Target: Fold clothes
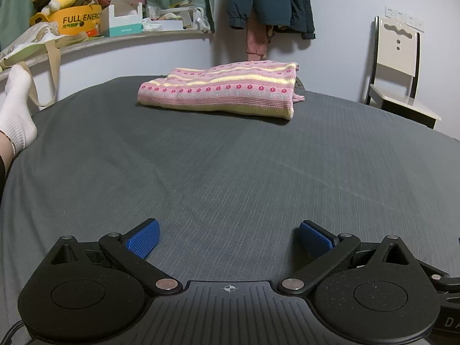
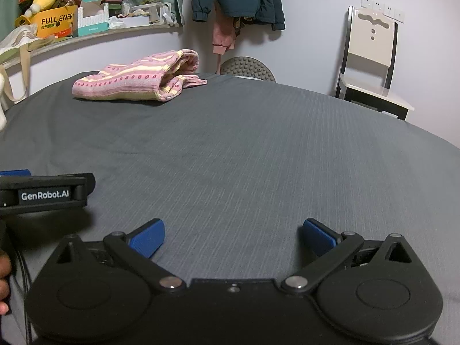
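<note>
A pink, yellow and grey patterned knit sweater lies folded into a compact stack at the far side of the grey bed sheet. In the right wrist view the same sweater sits far off at the upper left, with a cuff poking out to its right. My left gripper hovers low over bare sheet, well short of the sweater, open with nothing between its blue pads. My right gripper is also open and empty above the sheet. The left gripper's body shows at the left edge of the right wrist view.
A cluttered shelf with boxes and a plush toy runs along the back left wall. Jackets hang on the wall behind the bed. A chair stands at the right. A person's foot in a white sock rests at the left edge.
</note>
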`<state>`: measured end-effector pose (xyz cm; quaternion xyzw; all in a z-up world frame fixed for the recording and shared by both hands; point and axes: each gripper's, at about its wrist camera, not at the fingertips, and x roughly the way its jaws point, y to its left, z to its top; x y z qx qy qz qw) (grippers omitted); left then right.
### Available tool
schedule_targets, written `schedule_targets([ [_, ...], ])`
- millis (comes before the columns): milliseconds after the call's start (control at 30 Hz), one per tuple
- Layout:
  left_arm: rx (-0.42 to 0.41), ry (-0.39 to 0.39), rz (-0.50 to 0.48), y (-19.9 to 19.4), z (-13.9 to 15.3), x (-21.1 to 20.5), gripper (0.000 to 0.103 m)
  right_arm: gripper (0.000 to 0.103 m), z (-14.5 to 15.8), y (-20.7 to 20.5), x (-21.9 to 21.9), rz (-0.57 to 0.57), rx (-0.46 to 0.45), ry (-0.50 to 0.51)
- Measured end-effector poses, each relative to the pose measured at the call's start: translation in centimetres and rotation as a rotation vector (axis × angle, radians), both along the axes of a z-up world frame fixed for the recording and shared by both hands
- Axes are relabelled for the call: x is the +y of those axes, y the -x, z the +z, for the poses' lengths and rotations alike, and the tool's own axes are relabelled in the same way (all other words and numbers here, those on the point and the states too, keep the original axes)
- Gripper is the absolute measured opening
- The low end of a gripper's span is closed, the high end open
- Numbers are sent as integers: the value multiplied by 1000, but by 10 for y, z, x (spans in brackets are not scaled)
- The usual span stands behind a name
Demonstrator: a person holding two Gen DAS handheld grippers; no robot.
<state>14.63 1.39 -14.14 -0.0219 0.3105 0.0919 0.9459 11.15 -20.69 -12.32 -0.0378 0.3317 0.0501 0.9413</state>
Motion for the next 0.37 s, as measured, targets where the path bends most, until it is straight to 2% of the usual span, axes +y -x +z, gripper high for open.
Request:
schedule_targets([
  [367,-5,2,0,0,-1,1,103,103,0,-1,0,1,-2,0],
])
